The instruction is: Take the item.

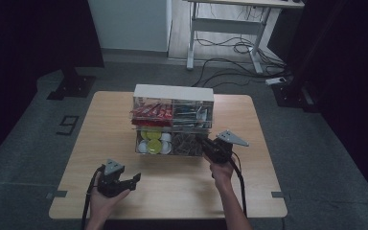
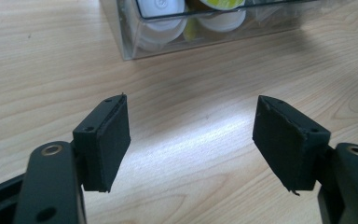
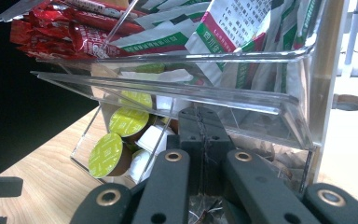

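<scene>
A light wooden table (image 1: 172,191) is seen standing on a grey carpeted floor (image 1: 24,143), with dark curtains at both sides of the room. A white panel is seen behind the table, and further right a white desk frame (image 1: 230,28) with black cables (image 1: 230,62) trailing across the floor to a power strip. A dark marking (image 1: 67,124) is fixed to the floor left of the table.

At the table's near left, the left gripper (image 1: 135,179) is held low over the bare wood in a hand (image 1: 103,201), well apart from the organiser. In the left gripper view its jaws are spread wide, with nothing between the pads (image 2: 114,140).

At the table's middle, a clear acrylic organiser (image 1: 173,120) with a white top is placed. It is divided into four open-fronted compartments. In the upper left, red sachets (image 3: 65,28) are stacked; in the lower left, round capsules (image 3: 106,154) with green and white lids are piled. In the upper right, white and green packets (image 3: 233,23) are stood; in the lower right, brownish packets (image 1: 187,143) are kept, too dim to be told apart.

The right gripper (image 1: 206,143) is held by a hand (image 1: 222,172) at the front of the lower right compartment. In the right gripper view its jaws are pressed together under the clear shelf edge; whether a packet is pinched between them cannot be told.
</scene>
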The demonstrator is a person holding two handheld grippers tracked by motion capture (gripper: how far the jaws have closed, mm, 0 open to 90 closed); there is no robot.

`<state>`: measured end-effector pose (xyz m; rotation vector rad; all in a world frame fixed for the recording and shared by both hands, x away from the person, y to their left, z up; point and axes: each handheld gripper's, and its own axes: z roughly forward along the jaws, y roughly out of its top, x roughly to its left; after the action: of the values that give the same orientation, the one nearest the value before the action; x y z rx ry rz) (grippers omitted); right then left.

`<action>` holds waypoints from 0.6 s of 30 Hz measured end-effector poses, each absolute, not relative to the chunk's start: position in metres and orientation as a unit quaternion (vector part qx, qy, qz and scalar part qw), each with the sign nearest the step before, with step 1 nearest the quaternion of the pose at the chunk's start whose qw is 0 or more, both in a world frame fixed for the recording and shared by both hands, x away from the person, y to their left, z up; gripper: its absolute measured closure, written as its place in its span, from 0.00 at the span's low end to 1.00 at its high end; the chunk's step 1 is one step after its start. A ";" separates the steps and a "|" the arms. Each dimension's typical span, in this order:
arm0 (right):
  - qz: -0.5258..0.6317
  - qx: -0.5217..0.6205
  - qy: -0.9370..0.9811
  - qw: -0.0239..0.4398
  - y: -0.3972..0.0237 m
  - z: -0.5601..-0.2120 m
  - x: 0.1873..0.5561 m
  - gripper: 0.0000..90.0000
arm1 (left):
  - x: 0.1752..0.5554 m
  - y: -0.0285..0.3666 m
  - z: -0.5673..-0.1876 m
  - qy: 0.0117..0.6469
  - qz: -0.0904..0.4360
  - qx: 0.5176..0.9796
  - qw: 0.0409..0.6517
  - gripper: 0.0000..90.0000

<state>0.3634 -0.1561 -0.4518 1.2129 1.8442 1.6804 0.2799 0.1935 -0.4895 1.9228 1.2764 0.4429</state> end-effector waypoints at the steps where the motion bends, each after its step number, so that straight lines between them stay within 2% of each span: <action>1: 0.596 0.430 0.654 0.182 -0.156 -0.452 0.363 0.99 | 0.281 0.192 -0.489 0.501 0.175 0.755 0.384 0.31; 18: 0.599 0.429 0.652 0.180 -0.159 -0.451 0.362 0.99 | 0.305 0.166 -0.481 0.501 0.198 0.749 0.387 0.32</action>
<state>0.3622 -0.1593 -0.4507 1.2117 1.8416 1.6929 0.3049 0.1659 -0.4811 1.9058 1.2743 0.5047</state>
